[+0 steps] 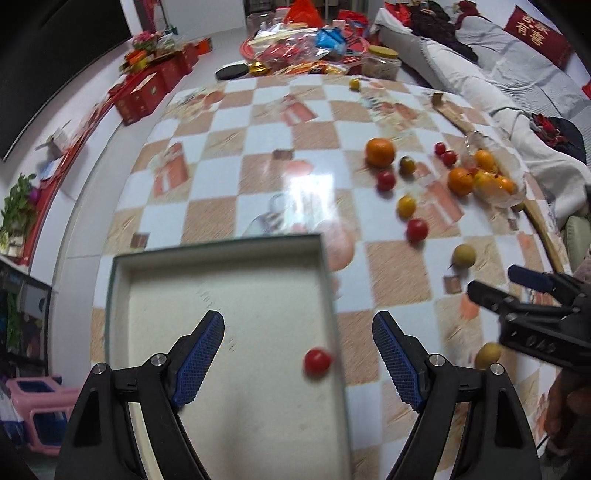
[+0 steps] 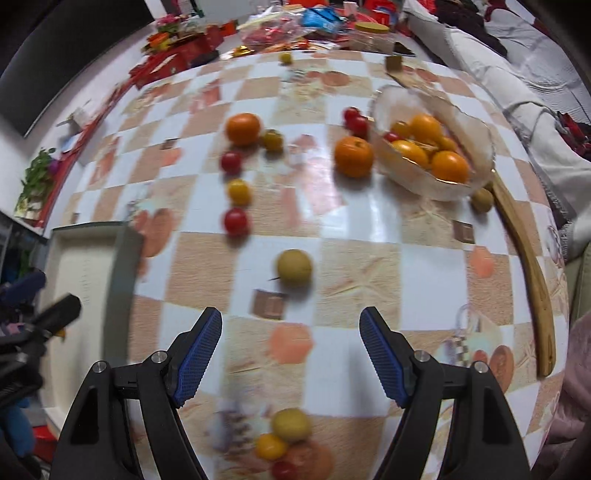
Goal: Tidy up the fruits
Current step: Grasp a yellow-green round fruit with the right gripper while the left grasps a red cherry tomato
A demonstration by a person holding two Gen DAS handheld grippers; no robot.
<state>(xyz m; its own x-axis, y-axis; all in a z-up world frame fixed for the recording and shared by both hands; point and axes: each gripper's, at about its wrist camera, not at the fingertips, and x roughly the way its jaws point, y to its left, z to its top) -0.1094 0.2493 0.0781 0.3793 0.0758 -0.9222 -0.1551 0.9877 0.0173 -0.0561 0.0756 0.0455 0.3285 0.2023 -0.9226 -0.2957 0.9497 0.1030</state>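
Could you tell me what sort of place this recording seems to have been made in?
Most likely a home living room: a sofa with a red cushion runs along one side of a low table with a checked cover, and gift boxes and snack packets are piled at the table's far end.

Checkered table [image 1: 258, 122], grey sofa [image 1: 517, 66], red cushion [image 1: 535, 33], white floor [image 1: 92, 122]

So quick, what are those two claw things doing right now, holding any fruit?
Left gripper: jaws open, holding nothing; a red cherry tomato lies in the tray below.
Right gripper: jaws open, holding nothing.
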